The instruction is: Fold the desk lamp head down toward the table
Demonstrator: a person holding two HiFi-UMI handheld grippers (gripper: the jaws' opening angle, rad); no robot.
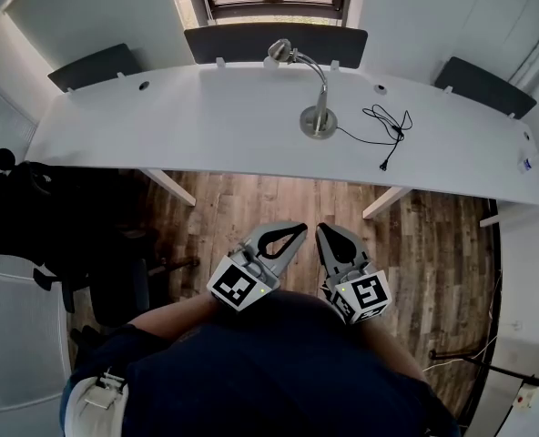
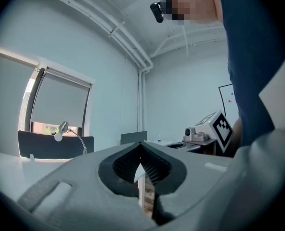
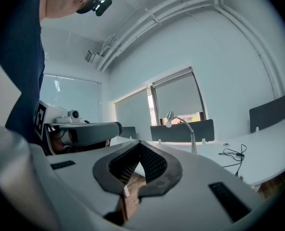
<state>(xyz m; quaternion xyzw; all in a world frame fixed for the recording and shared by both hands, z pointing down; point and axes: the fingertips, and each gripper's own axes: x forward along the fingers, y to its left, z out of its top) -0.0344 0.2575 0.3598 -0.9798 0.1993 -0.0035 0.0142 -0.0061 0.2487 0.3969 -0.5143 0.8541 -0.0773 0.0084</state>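
A silver desk lamp (image 1: pixel 317 98) stands on the long white desk (image 1: pixel 206 126), its round base at mid-desk and its gooseneck curving up to a head (image 1: pixel 279 50) raised toward the back edge. The lamp also shows far off in the left gripper view (image 2: pixel 65 129) and the right gripper view (image 3: pixel 181 124). My left gripper (image 1: pixel 294 229) and right gripper (image 1: pixel 327 230) are held side by side close to my body, over the wooden floor, well short of the desk. Both are shut with nothing between the jaws.
A black power cord (image 1: pixel 386 127) lies coiled on the desk right of the lamp base. Dark partition panels (image 1: pixel 274 39) stand along the desk's back edge. A black office chair (image 1: pixel 33 217) sits at the left. Desk legs (image 1: pixel 169 186) stand between me and the desk.
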